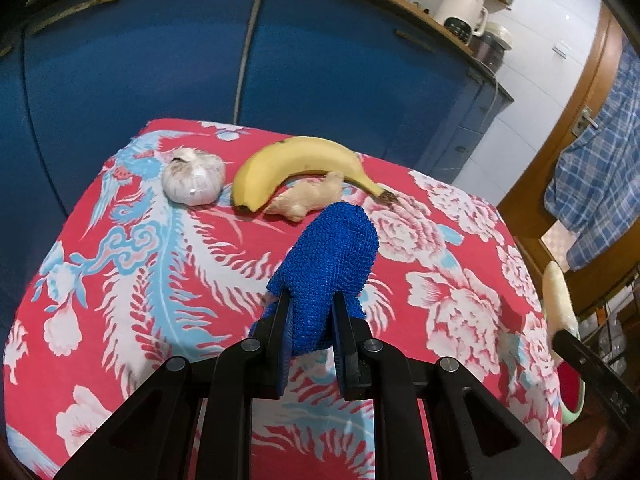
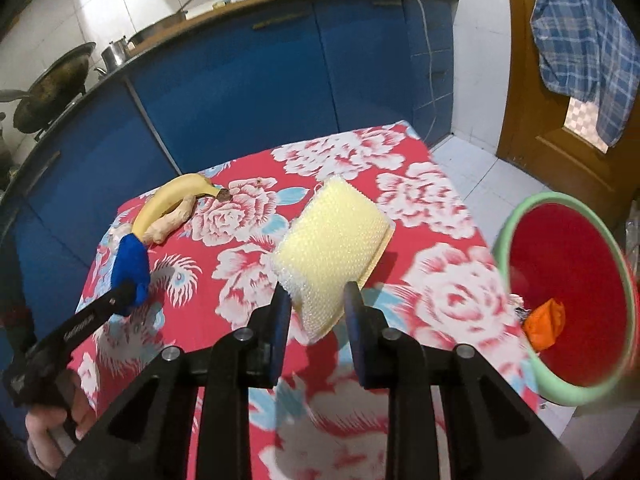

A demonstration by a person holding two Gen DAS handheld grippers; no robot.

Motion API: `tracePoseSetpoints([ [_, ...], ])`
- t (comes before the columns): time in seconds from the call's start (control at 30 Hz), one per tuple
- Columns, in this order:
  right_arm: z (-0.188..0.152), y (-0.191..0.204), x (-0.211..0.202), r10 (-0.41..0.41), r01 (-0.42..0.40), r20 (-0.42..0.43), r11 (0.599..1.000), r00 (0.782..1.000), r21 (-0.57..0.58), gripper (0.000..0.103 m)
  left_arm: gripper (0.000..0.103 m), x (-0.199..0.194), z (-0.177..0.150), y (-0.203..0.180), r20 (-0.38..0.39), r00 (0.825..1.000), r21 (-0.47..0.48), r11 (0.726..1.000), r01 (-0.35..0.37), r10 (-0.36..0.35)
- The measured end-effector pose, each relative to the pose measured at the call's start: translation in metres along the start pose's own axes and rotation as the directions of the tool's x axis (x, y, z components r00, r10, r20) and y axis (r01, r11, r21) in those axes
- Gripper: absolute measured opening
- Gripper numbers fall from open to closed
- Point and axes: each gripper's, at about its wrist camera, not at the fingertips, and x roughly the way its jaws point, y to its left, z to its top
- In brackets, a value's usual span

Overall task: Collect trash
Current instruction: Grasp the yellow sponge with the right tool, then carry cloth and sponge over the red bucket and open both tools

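Left gripper (image 1: pixel 310 312) gripped a blue knitted scrubber (image 1: pixel 326 268), fingers (image 1: pixel 280 332) narrow and pressing its lower end from both sides; the scrubber stuck up and forward, clear of the cloth. Right gripper (image 2: pixel 318 308) carried a pale yellow sponge (image 2: pixel 332 248) with a bubbly netted face, fingers (image 2: pixel 282 320) at a middling gap with the sponge's near end between them, held above the counter (image 2: pixel 440 300). Right wrist view was smeared at the edges, so contact of the pads on the sponge was not sharp, though it hung there unsupported otherwise. The counter wore a red cloth with white flowers and light blue feather patterns. At its far side lay a yellow banana (image 1: pixel 296 164), a ginger root (image 1: pixel 308 198) tucked in the banana's curve and touching it, and a garlic bulb (image 1: pixel 194 178) just beside the banana's blunt end, apart from it. Off the counter's right edge stood a red bin (image 2: pixel 576 264) with a pale green rim, an orange scrap (image 2: pixel 544 324) lying inside near the bottom. From the right wrist view the left gripper showed at lower left, a hand (image 2: pixel 48 432) on its handle. Behind: blue cabinets (image 1: pixel 340 72), a white kettle (image 1: pixel 460 4) on the top, a wok (image 2: pixel 52 84) on a stove, a wooden door (image 2: pixel 560 120) with a blue checked shirt (image 2: pixel 584 40) hanging on it.
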Motion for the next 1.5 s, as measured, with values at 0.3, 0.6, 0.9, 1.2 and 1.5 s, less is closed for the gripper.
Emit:
tracePoseSetpoints([
  [0.3,-0.017,-0.022,-0.032,0.002,-0.004,0.042,0.999,0.999,0.035,0.027,0.017,-0.028,-0.007,-0.040,0.029,0.999,0.113,0.993,0.030,-0.033],
  [0.6,-0.030,-0.049,-0.062,-0.008,0.001,0.097,0.997,0.995,0.077,0.027,0.017,-0.051,-0.016,-0.088,0.006,0.994,0.180,0.977,0.109,-0.112],
  [0.9,-0.038,-0.100,-0.093,-0.039,0.016,0.142,0.987,0.989,0.163,0.027,0.017,-0.054,-0.028,-0.143,-0.026,0.989,0.263,0.954,0.144,-0.142],
  [1.2,-0.046,-0.163,-0.104,-0.103,0.061,0.148,0.963,0.984,0.264,0.027,0.017,-0.040,-0.040,-0.208,-0.133,0.971,0.352,0.906,0.234,-0.199],
  [1.5,-0.055,-0.218,-0.092,-0.130,0.076,0.129,0.930,0.983,0.361,0.029,0.017,-0.025,-0.057,-0.261,-0.202,0.955,0.412,0.865,0.286,-0.219],
])
